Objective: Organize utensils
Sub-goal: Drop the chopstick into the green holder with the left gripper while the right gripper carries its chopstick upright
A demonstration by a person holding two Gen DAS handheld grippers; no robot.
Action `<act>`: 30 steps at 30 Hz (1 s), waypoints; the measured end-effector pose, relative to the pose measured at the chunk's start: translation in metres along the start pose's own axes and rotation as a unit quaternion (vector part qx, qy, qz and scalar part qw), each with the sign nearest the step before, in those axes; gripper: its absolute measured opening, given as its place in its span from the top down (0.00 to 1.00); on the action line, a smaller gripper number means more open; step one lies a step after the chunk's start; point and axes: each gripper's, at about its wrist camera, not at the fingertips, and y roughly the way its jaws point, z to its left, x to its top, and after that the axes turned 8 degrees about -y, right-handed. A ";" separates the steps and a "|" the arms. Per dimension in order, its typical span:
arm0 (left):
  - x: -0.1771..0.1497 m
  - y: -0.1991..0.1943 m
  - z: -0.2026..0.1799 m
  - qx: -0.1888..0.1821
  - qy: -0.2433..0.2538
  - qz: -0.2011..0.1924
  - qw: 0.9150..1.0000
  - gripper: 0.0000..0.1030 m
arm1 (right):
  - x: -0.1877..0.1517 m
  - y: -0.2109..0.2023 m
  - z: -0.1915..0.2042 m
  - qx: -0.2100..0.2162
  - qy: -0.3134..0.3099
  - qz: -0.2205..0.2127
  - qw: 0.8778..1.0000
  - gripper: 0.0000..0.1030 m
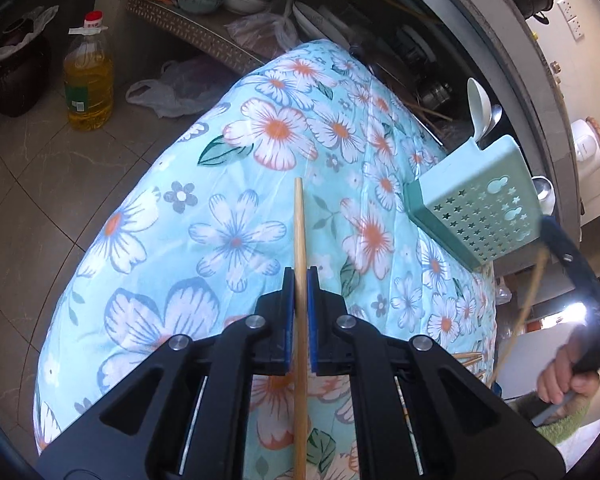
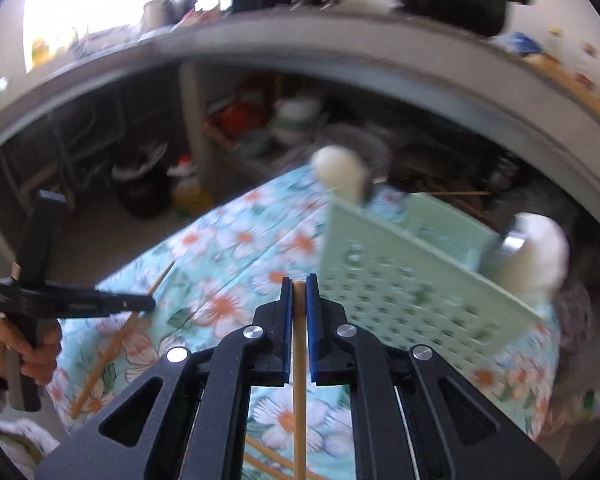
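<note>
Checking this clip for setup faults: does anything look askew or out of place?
The green utensil holder stands tilted on the floral tablecloth, spoons leaning out. Loose chopsticks lie scattered on the cloth.

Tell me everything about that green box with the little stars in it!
The utensil holder is a pale mint-green plastic box with star-shaped and gourd-shaped holes punched through its front wall. It stands on the floral tablecloth near the table's far edge, looking tilted in the fisheye views. A white spoon and a metal spoon stick up out of its open top, and more spoon ends show at its other side. Neither gripper touches it.
</note>
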 end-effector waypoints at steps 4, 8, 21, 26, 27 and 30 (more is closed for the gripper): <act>0.006 0.006 -0.002 0.006 0.005 0.020 1.000 0.89 | -0.025 -0.048 -0.021 -0.035 0.082 -0.039 0.995 0.94; 0.013 0.010 -0.008 0.022 0.017 0.030 0.999 0.85 | -0.053 -0.077 -0.025 -0.074 0.131 -0.056 0.987 0.94; 0.028 -0.003 -0.025 0.039 0.016 -0.008 0.999 0.95 | -0.070 -0.118 -0.039 -0.084 0.195 -0.124 0.969 0.94; 0.019 -0.054 -0.052 -0.053 0.045 -0.104 0.992 0.95 | -0.077 -0.119 -0.037 -0.094 0.197 -0.133 0.967 0.94; 0.018 -0.059 -0.057 -0.060 0.049 -0.115 0.990 0.95 | -0.078 -0.119 -0.036 -0.099 0.197 -0.130 0.967 0.94; 0.014 -0.078 -0.072 -0.074 0.068 -0.141 0.985 0.95 | -0.084 -0.121 -0.036 -0.096 0.206 -0.130 0.965 0.94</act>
